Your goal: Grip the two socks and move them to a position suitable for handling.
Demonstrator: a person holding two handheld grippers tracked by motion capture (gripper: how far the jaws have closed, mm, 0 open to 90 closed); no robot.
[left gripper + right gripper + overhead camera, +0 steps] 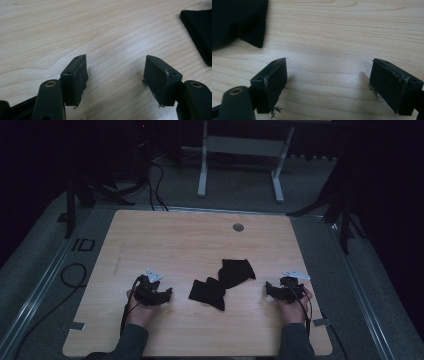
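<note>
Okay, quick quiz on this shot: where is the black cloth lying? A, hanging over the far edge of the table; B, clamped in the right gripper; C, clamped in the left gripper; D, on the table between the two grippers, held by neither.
D: the black cloth lies flat on the table between the left gripper and right gripper, both open with nothing between their fingers.

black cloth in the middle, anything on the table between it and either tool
Nothing visible. In the high view the black cloth lies between the left tool and the right tool, with bare wooden table on both sides. Each gripper view shows open jaws over bare wood, with the cloth's edge just beyond.
</note>
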